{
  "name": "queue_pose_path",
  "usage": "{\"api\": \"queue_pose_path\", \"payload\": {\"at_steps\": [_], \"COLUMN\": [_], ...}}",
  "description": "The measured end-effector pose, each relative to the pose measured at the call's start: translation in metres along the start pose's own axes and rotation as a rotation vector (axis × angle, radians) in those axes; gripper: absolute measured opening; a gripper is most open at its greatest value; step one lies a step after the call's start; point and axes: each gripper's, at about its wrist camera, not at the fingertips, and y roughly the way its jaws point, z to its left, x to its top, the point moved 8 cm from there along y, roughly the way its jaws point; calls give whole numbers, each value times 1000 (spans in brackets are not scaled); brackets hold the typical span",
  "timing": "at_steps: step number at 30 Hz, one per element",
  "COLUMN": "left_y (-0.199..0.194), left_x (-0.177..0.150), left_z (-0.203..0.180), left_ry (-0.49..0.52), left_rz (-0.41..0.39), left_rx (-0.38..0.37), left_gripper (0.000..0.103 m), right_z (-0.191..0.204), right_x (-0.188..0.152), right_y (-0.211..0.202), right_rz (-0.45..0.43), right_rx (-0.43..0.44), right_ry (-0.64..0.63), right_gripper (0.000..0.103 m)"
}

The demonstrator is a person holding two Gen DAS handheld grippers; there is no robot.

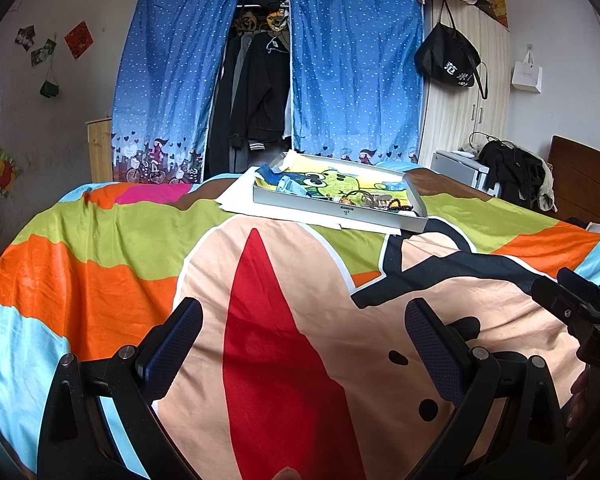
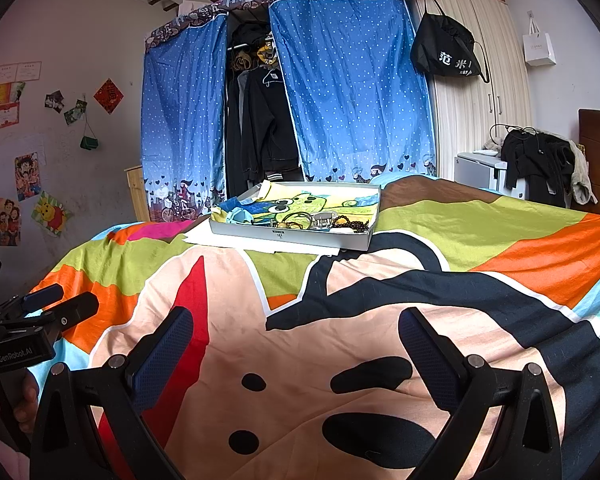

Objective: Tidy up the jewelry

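A shallow grey box [image 1: 340, 212] [image 2: 288, 236] lies on white paper at the far side of the bed. It is lined with a cartoon cloth. Jewelry [image 1: 374, 200] [image 2: 320, 220] is heaped along its near edge: bangles, a dark bead bracelet [image 2: 350, 223] and small pieces. My left gripper [image 1: 304, 320] hovers open over the bedspread, well short of the box, nothing between its fingers. My right gripper [image 2: 296, 330] is open too, equally far back and empty. Each gripper shows at the edge of the other's view.
A colourful cartoon bedspread [image 1: 100, 248] covers the bed. Behind it stand a blue curtained wardrobe [image 2: 340, 92] with dark clothes, a white cupboard with a black bag [image 2: 446, 52], and a small cabinet draped in clothes [image 2: 536, 160] at right. A hand [image 2: 24, 400] grips the left handle.
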Motion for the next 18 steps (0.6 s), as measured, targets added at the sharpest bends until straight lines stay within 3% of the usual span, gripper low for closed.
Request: {"api": "queue_pose_path", "payload": {"at_steps": [10, 18], "left_y": [-4, -4], "left_x": [-1, -2], "left_z": [7, 5], "left_ry": [-17, -2], "left_rz": [0, 3], "left_rx": [62, 52], "left_gripper": [99, 99], "right_z": [0, 0], "right_x": [0, 0], "right_y": [0, 0], "right_rz": [0, 0], "right_rx": [1, 0], "right_ry": [-1, 0], "right_gripper": [103, 103]}}
